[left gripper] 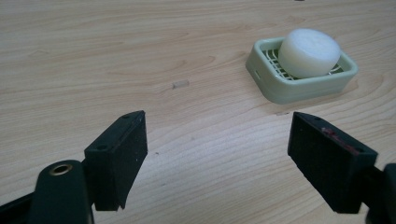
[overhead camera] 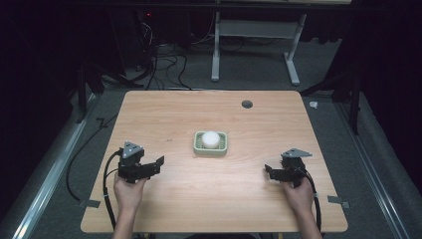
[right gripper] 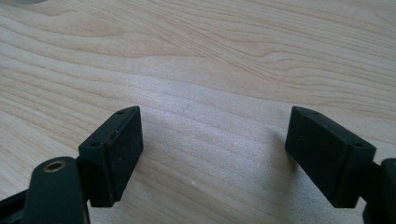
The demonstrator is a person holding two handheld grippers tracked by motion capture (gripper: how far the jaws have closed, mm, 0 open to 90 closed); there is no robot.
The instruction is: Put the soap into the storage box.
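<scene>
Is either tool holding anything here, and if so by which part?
Nothing is held. Both the left tool and right tool are open over bare table; the soap sits untouched in its dish.

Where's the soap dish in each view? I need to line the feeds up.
High view: soap dish at table centre, between the two hand-held grippers.
Left gripper view: upper right, beyond the open jaws.
Right gripper view: not in it.
Shared landmark: the white round soap in the dish.

White round soap (overhead camera: 210, 139) in green dish (overhead camera: 222, 148), mid-table.
</scene>
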